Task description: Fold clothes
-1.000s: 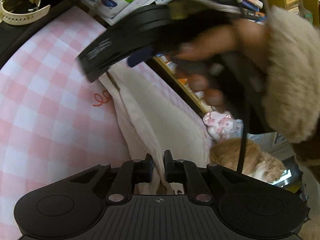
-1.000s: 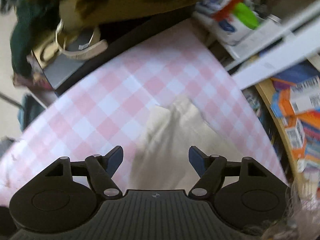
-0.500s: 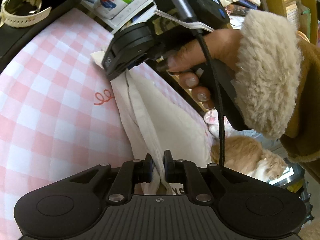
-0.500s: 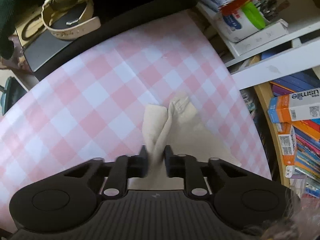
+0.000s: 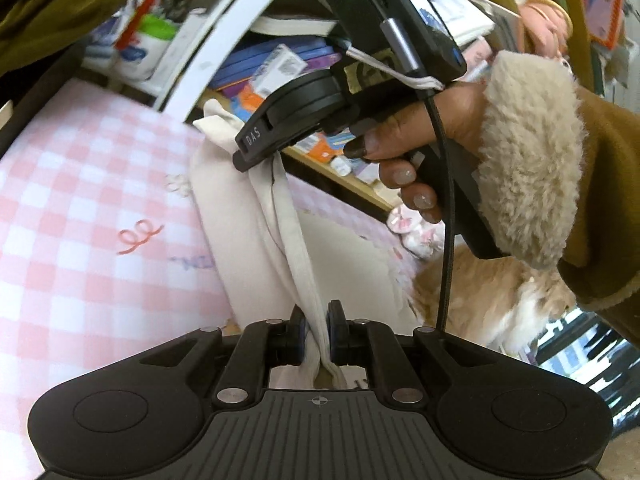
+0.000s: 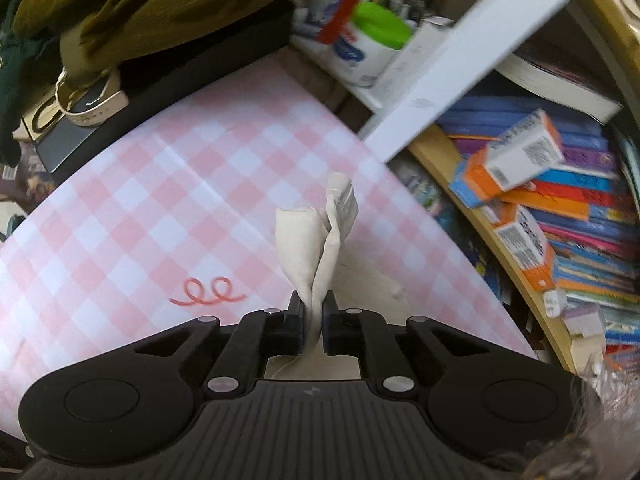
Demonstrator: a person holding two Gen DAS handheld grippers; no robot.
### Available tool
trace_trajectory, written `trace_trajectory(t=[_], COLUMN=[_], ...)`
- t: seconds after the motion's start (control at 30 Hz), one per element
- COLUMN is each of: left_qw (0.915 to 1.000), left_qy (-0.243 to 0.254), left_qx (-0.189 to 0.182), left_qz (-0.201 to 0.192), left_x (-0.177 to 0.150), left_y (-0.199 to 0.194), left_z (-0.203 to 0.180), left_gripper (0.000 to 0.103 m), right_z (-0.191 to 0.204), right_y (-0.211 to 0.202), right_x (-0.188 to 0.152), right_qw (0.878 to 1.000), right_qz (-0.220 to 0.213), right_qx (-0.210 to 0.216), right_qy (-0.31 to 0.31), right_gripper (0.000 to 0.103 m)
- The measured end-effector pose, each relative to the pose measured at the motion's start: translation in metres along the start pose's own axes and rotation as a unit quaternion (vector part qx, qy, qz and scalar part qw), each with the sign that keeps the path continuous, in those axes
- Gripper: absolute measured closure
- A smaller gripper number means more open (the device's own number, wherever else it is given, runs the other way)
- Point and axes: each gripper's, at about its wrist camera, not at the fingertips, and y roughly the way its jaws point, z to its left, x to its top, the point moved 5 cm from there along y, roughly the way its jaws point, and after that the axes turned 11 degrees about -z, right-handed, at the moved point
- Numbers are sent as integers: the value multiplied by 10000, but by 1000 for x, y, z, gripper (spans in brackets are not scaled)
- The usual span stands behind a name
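Observation:
A cream cloth garment (image 5: 256,216) hangs stretched above the pink checked tabletop (image 5: 80,208). My left gripper (image 5: 317,322) is shut on its near edge. My right gripper (image 6: 313,312) is shut on the far corner, and a tuft of cloth (image 6: 320,232) sticks up past the closed fingers. In the left wrist view the right gripper (image 5: 260,156) shows at centre top, held by a hand with a fleece cuff, the cloth hanging from its tip.
A bookshelf (image 6: 560,208) full of books and boxes runs along the table's far right edge. A cup of pens (image 6: 360,48) stands at the back. A watch (image 6: 88,100) lies on a dark box at the back left. A cat (image 5: 492,300) sits below right.
My right gripper closed on the far corner of the cloth and lifted it off the table. My left gripper kept its hold and rose with it.

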Motion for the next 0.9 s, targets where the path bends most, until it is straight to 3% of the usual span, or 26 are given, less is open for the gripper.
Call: trace_trajectory(t=[0.33,0.67,0.9], left_qw=[9986,9944,9903], left_qy=[497,859,1075], left_qx=[112,613,860], left_qz=[-103,-111,186], left_x=[-12,-36,-63], left_y=[39,94,130], left_z=[-67,-145,-185], left_gripper=[94,94,93], right_z=[-69,-150,-195], right_y=[-32,-60,-68], right_x=[-48,-115,-161], right_qw=[9970,9850,9764], right_qz=[-565,-1489,-1809], right_qx=[179,513,810], right_qy=[489,700,862], right_gripper=[96,96,96])
